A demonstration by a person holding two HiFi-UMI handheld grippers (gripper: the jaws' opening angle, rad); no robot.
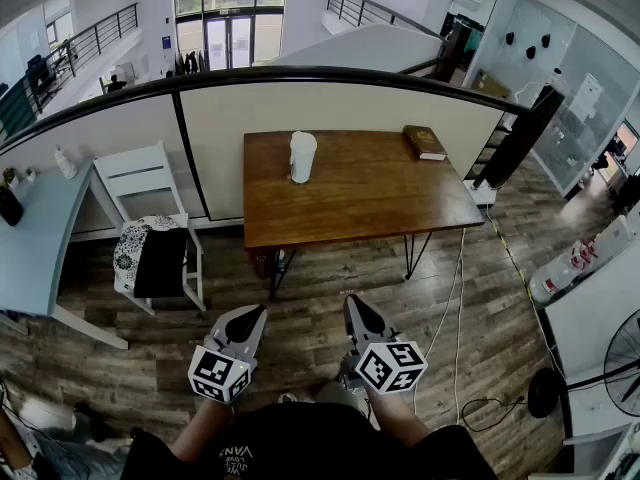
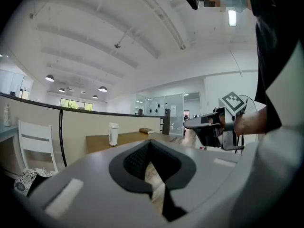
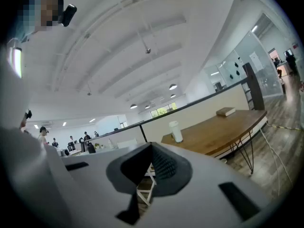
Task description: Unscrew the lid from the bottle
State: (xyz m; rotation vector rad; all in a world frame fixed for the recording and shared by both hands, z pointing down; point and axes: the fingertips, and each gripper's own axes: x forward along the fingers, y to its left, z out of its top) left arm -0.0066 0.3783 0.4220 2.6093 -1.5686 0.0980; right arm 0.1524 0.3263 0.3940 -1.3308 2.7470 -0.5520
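A white bottle (image 1: 302,156) with its lid on stands upright near the back left of a brown wooden table (image 1: 350,203). It also shows far off in the left gripper view as the bottle (image 2: 113,134) and in the right gripper view as the bottle (image 3: 175,131). My left gripper (image 1: 256,313) and right gripper (image 1: 352,303) hang side by side over the wood floor, well short of the table. Both are shut with nothing between the jaws. The left gripper (image 2: 150,145) and the right gripper (image 3: 152,148) point roughly level towards the table.
A brown book (image 1: 425,141) lies at the table's back right corner. A white chair (image 1: 150,183) with dark clothing on its seat stands left of the table, beside a pale desk (image 1: 30,238). A cable (image 1: 455,308) runs across the floor on the right, near a fan (image 1: 620,358).
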